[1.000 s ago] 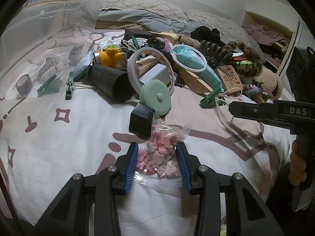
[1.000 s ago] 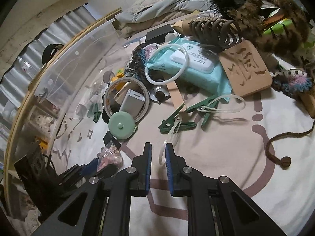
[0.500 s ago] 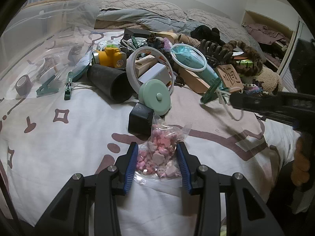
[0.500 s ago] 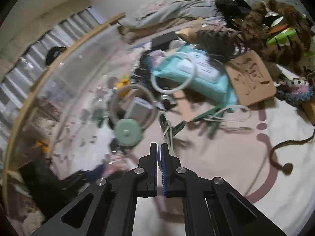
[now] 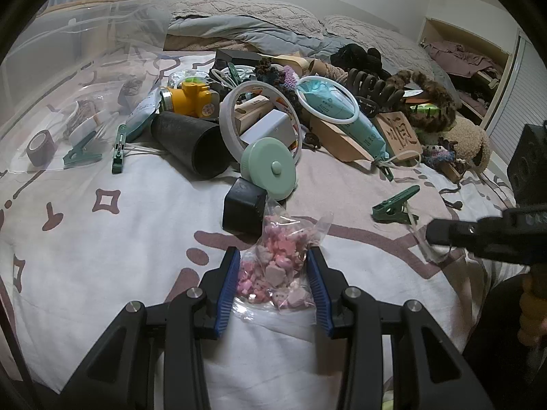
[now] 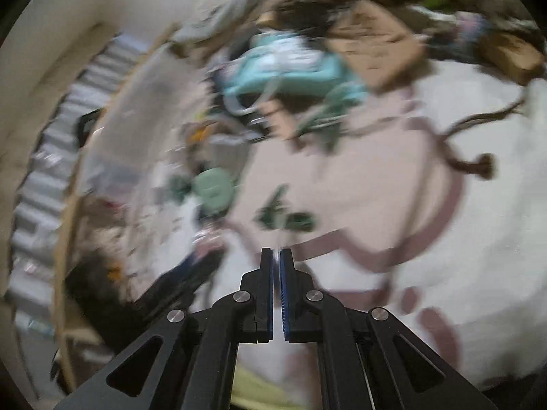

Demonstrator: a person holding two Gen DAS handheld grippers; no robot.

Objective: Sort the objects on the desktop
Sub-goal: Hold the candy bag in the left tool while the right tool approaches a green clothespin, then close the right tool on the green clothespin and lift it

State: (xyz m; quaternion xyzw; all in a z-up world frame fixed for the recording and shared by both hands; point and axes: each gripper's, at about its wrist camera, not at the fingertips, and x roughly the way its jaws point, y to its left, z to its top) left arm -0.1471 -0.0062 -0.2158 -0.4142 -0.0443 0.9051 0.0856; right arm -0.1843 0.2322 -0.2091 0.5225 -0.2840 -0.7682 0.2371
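My left gripper (image 5: 273, 266) stands open around a clear bag of pink beads (image 5: 277, 266) that lies on the bedsheet; its pads flank the bag. My right gripper (image 6: 277, 254) is shut on a thin clear cord, and a green clip (image 6: 283, 217) hangs from that cord just beyond the tips. The right wrist view is blurred by motion. In the left wrist view the right gripper (image 5: 431, 235) is at the right, with the green clip (image 5: 395, 205) and cord by its tip.
A pile lies across the bed: a black cube (image 5: 243, 208), a mint round box (image 5: 268, 168), a black tube (image 5: 191, 145), white rings (image 5: 326, 99), a wipes pack (image 5: 352, 124), a wooden plaque (image 5: 400, 133) and hair claws. A clear storage bin (image 5: 71, 78) with clips stands left.
The right gripper closed on the cord and pulled the green clip out of the pile, toward me and to the right. The left gripper stayed still around the bead bag.
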